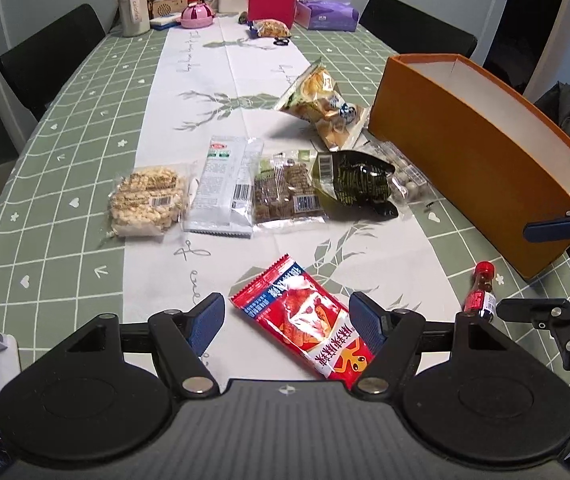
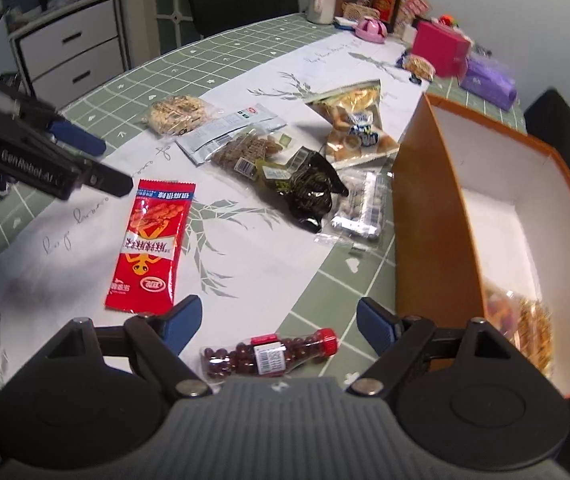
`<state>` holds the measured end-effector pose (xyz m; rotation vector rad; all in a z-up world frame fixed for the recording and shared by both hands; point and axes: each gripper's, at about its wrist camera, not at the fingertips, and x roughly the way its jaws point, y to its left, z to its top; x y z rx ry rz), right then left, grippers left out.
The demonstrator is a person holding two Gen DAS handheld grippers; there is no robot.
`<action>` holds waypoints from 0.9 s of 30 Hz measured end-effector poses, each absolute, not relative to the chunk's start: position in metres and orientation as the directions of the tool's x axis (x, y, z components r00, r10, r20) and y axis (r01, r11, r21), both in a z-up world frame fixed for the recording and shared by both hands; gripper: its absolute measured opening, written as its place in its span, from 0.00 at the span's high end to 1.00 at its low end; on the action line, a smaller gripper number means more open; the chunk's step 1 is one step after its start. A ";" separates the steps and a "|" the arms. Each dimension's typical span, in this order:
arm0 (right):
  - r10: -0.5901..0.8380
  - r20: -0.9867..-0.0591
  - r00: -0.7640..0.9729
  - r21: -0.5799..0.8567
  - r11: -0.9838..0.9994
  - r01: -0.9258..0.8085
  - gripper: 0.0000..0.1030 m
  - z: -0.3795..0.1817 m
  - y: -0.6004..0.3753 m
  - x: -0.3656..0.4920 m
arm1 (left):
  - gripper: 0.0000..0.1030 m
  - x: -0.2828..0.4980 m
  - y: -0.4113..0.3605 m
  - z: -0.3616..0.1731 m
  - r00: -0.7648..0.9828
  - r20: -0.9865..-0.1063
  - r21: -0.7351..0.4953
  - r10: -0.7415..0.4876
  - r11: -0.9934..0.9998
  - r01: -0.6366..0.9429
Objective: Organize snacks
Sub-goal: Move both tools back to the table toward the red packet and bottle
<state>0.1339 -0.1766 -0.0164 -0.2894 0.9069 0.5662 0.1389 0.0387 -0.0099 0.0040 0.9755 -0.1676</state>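
Red packet [image 1: 305,322] lies flat on the white runner of the tabletop [image 1: 65,184], directly between the blue pads of the left tongs [image 1: 287,320], whose jaws stand wide and touch nothing; this framing suggests the packet is the left side's next pick. Candy bottle [image 2: 269,354], clear with a red cap, lies on its side on the green check cloth just beside the orange box [image 2: 433,216], between the pads of the right tongs [image 2: 279,326], likewise wide and empty. Both tongs point steeply down at their targets, a posture suited to closing on thin, flat items from above. The box stands open on the right edge of the tabletop; in the right view it already holds at least 1 clear bag [image 2: 525,320], so sorting appears under way. Farther out, a row of unsorted snacks waits: rice-cake pack [image 1: 147,202], white pouch [image 1: 227,192], brown bar pack [image 1: 287,190], dark green bag [image 1: 355,182], clear candy pack [image 2: 361,210] and chip bag [image 1: 321,104]. Bottles and boxes crowd the far end, apparently outside the task.
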 end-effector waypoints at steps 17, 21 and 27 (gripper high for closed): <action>0.318 -0.860 0.400 0.122 0.887 -0.445 0.30 -0.055 -0.181 0.145 | 0.18 0.146 0.015 -0.043 0.491 -0.864 -0.112 -0.113 0.993 0.031; 0.305 -0.872 0.382 0.112 0.885 -0.452 0.37 -0.062 -0.176 0.144 | 0.18 0.144 0.012 -0.049 0.473 -0.875 -0.105 -0.099 0.994 0.014; 0.284 -0.879 0.383 0.085 0.883 -0.461 0.39 -0.067 -0.174 0.147 | 0.18 0.149 0.008 -0.059 0.460 -0.881 -0.135 -0.107 0.990 -0.029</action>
